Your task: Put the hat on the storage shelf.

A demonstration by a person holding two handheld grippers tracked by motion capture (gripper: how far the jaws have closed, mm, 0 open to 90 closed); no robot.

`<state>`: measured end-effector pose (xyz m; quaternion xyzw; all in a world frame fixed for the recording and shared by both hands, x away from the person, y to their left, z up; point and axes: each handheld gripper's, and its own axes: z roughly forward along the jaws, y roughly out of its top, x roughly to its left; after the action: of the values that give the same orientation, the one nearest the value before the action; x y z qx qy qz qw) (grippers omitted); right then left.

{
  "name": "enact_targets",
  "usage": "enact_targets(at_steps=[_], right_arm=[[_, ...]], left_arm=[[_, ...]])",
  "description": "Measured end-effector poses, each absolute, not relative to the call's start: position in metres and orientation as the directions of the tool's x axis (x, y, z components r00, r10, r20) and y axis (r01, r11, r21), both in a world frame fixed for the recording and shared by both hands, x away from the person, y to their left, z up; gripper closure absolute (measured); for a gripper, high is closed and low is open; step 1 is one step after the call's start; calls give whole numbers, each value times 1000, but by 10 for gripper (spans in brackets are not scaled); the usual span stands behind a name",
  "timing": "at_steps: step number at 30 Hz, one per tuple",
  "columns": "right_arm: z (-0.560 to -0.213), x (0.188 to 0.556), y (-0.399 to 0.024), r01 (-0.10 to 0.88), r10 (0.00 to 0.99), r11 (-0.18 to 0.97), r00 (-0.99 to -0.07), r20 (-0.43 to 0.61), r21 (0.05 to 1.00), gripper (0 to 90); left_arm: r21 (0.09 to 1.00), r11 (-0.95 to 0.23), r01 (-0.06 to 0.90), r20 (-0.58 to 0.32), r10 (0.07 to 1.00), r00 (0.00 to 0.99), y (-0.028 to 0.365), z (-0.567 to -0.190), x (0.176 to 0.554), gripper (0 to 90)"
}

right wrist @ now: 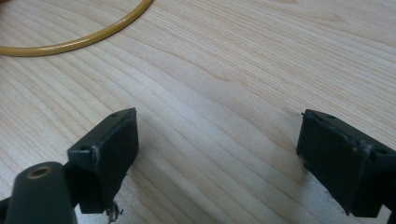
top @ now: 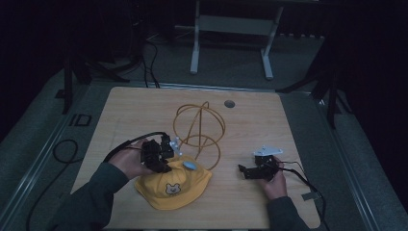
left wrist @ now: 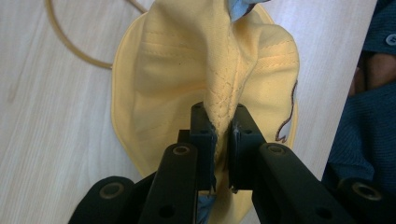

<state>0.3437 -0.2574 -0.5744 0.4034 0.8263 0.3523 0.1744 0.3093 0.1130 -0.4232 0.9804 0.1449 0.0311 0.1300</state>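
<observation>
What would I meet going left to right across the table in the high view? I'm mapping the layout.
Left gripper pinching the yellow hat → gold wire stand → right gripper, fingers open over bare table.

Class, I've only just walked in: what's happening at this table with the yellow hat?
A person holds a gripper in each hand at a wooden table. The left gripper has its jaws shut on a pinched fold of the yellow hat, which lies near the table's front edge beside a wire hat stand. The right gripper rests off to the side with its jaws open over bare wood, holding nothing.
</observation>
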Motion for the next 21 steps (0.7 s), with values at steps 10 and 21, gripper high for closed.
enact_targets(at_steps=[10,21], right_arm=[[-574,344,-257,544,789,426,-614,-4,723,126],[-574,344,-257,546,790,425,-613,-2,722,126]], left_arm=[[259,-901,349,49,373,926,133,-416,314,825],[290,-855,431,67,467,882,165,-403,323,824]])
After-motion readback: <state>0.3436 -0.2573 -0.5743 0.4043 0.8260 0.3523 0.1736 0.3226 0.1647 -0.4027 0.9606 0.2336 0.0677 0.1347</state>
